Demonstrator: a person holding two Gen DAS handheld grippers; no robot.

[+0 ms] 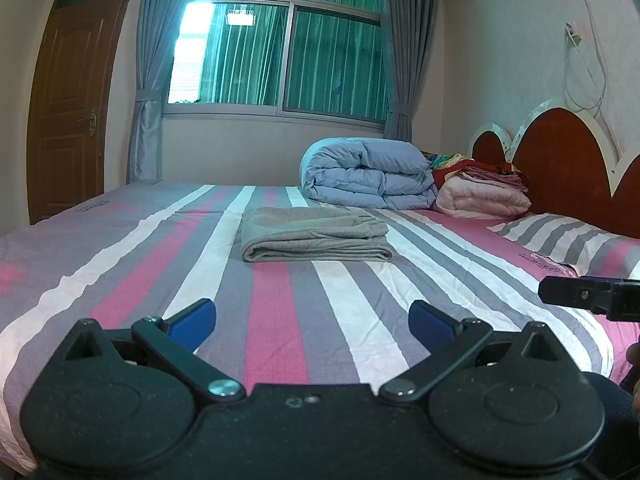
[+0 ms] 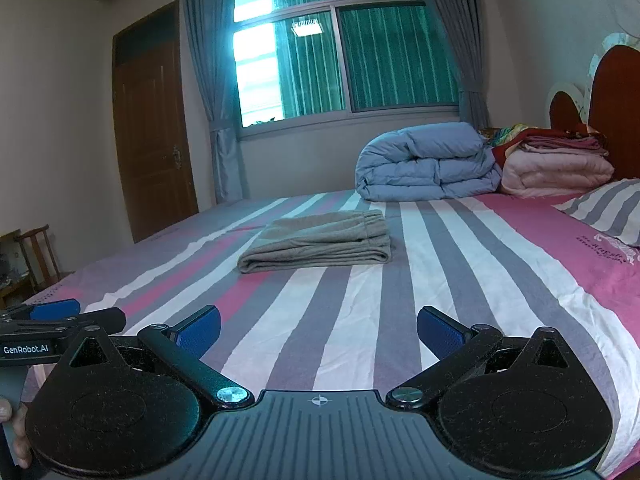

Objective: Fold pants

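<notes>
Grey pants [image 1: 316,238] are lying as one compact stack mid-bed, well beyond both grippers, so the folding is looking finished. Left gripper [image 1: 312,322] and right gripper [image 2: 318,330] are hovering at the bed's [image 1: 120,280] near edge, jaws apart, holding nothing. Far right, two rolled quilts [image 1: 368,176] are sitting clear of the work.

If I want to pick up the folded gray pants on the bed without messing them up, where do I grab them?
Probably grab the gray pants by the thick rounded fold edge nearest the cameras, coming in low from the front. There the layers wrap together, so one pinch could catch them all. The far side shows loose separate edges that might fall open. Both the left gripper and right gripper are open and empty.
</notes>
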